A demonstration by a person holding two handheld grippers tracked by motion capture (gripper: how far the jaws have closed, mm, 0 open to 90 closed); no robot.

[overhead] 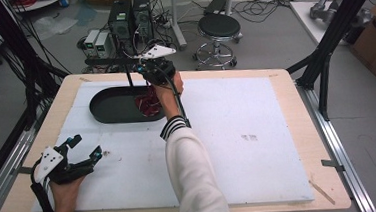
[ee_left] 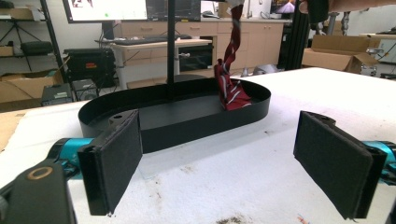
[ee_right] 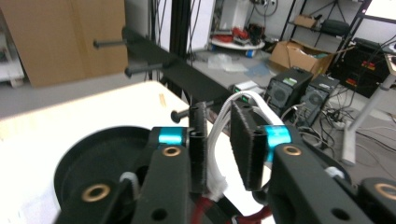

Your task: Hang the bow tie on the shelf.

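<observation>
A dark red striped cloth [overhead: 148,103] [ee_left: 231,91] hangs twisted, its lower end resting in the right end of a black oval tray [overhead: 100,99] [ee_left: 177,130]. Its white cord loop [ee_right: 217,140] runs up between the pads of my right gripper [overhead: 149,66] [ee_right: 218,109], which is held above the tray beside a peg [ee_right: 180,114] of the black rack [overhead: 107,61]. The pads stand slightly apart, with a gap beside the cord. Whether the loop sits on the peg is hidden. My left gripper [overhead: 86,146] [ee_left: 217,126] rests open and empty on the white mat [overhead: 238,132], facing the tray.
The rack's upright post [ee_left: 171,46] stands at the tray's far side, with more pegs [ee_right: 109,43] along its bar. Behind the table are computer towers [overhead: 129,17] and a stool [overhead: 219,28]. Black frame struts [overhead: 331,36] stand at the right.
</observation>
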